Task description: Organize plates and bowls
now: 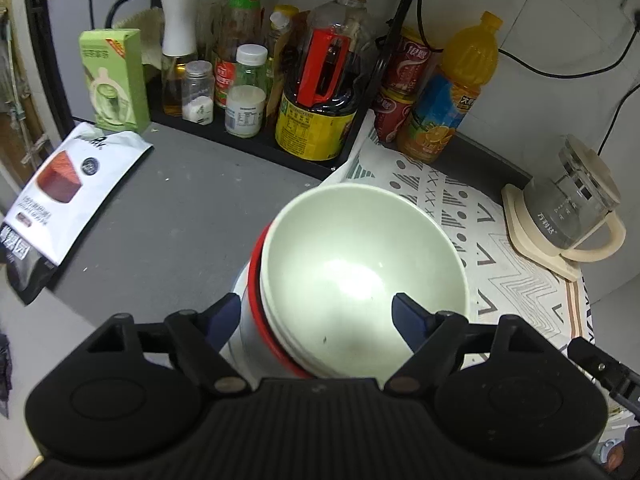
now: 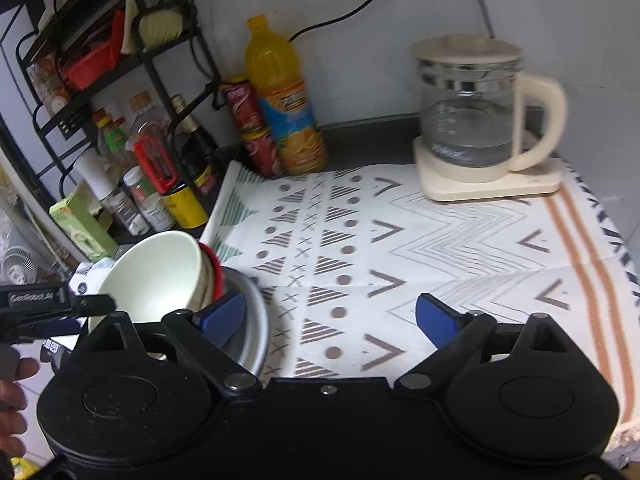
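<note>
Item: stacked bowls (image 1: 360,276), pale one uppermost, nested in a metal plate (image 2: 250,320) at the patterned mat's (image 2: 440,240) edge. Left gripper (image 1: 320,316) and right gripper (image 2: 330,314): jaws wide, holding nothing. Step: stack apparently released; next, probably check it sits steady.

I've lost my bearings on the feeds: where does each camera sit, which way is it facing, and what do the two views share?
Left wrist: on the left gripper, angled down at the stacked bowls on the grey counter, spice rack behind; its own open blue fingers show.
Right wrist: on the right gripper, angled down over the patterned cloth toward the kettle; open fingers, plus a hand at left.
Shared: bowls, cloth, kettle, orange juice bottle.
</note>
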A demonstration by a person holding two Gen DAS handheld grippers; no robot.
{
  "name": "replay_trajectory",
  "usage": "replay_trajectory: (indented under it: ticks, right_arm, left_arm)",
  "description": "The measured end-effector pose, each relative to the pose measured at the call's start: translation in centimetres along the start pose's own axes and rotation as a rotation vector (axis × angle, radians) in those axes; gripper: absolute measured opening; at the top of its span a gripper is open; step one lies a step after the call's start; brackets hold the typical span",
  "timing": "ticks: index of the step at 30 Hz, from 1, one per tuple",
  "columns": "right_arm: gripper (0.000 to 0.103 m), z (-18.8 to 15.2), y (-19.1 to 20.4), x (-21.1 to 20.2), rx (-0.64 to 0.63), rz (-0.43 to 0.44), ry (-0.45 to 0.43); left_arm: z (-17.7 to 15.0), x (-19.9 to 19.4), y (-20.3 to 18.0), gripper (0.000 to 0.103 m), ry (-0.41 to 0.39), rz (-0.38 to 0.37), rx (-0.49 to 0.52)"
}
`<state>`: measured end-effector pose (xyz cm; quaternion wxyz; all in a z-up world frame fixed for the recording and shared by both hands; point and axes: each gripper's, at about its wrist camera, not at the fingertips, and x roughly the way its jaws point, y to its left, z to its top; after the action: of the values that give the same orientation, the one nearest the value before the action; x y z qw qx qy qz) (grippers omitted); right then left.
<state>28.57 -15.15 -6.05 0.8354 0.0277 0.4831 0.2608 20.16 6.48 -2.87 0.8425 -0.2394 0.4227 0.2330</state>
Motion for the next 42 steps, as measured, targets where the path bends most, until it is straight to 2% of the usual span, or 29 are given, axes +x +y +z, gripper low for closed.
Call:
replay_trajectory:
  ticks: [7,9,16,22,28,36,42]
  right_arm:
    - [0.099,-0.9,-0.3,-2.4,0.051,-0.049,-0.059]
    - [0.103,-1.2,0.1,-3.1,0.064,-0.064,-0.085]
    - [0.103,-3.0,2.3,-5.0,0.106,-0.146,-0.15]
    - [0.103,-5.0,4.8,-7.1,0.168,-0.207,-0.213]
    - [0.103,-7.4,7.5,-9.5,0.212,-0.281,-0.247]
    - [0.103,-10.9,11.2,-12.3,0.232,-0.309,-0.273]
    - [0.103,-13.3,13.8,-14.3,0.219,-0.343,-0.29]
  left_arm:
    - [-1.3,-2.4,-0.6,0.084,-0.032,-0.032,0.054]
    - [-1.4,-2.6,-0.6,0.084,-0.026,-0.044,0.076]
    - [-1.3,-3.7,0.3,0.084,-0.061,-0.102,0.181]
    - [-1.9,-5.6,2.2,0.084,-0.102,-0.155,0.27]
    - [-3.0,-7.5,4.7,0.085,-0.092,-0.206,0.327]
    - [-4.8,-10.3,7.8,0.086,-0.105,-0.267,0.389]
    - [-5.9,-12.0,9.8,0.087,-0.114,-0.285,0.421]
